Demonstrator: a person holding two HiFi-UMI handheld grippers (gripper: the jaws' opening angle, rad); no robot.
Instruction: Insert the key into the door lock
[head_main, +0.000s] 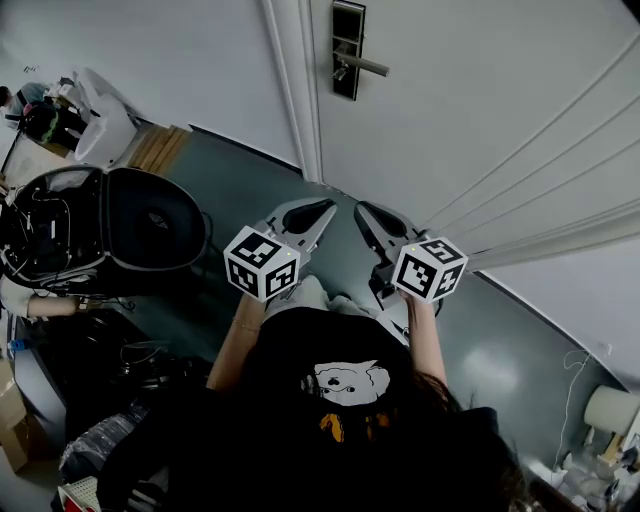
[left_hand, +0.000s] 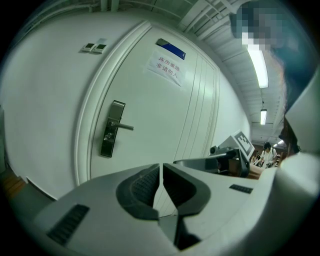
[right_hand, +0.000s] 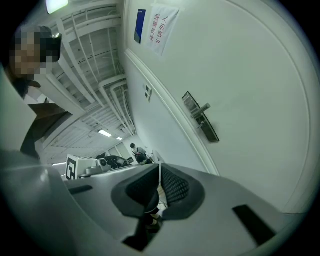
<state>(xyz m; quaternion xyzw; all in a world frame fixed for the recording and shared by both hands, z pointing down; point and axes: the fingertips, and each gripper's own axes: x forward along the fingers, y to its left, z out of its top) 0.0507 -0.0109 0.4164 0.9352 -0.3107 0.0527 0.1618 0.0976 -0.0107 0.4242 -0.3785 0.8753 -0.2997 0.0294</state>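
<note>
The door lock (head_main: 348, 50) is a dark metal plate with a silver lever handle (head_main: 365, 66) on the white door, far ahead of both grippers. It also shows in the left gripper view as the lock (left_hand: 111, 129) and in the right gripper view as the lock (right_hand: 201, 117). My left gripper (head_main: 325, 208) is held at waist height, shut (left_hand: 162, 167) with nothing between its pads. Beside it my right gripper (head_main: 362, 210) is shut (right_hand: 160, 167). A thin pale edge between its pads and a small dark piece at the jaw base (right_hand: 151, 215) look like the key, mostly hidden.
The white door frame (head_main: 295, 90) runs left of the lock. A paper sign (left_hand: 166, 66) hangs high on the door. An open black case (head_main: 100, 235) lies on the floor to the left, with a white bag (head_main: 100, 125) beyond it. A person (left_hand: 267, 150) stands far down the corridor.
</note>
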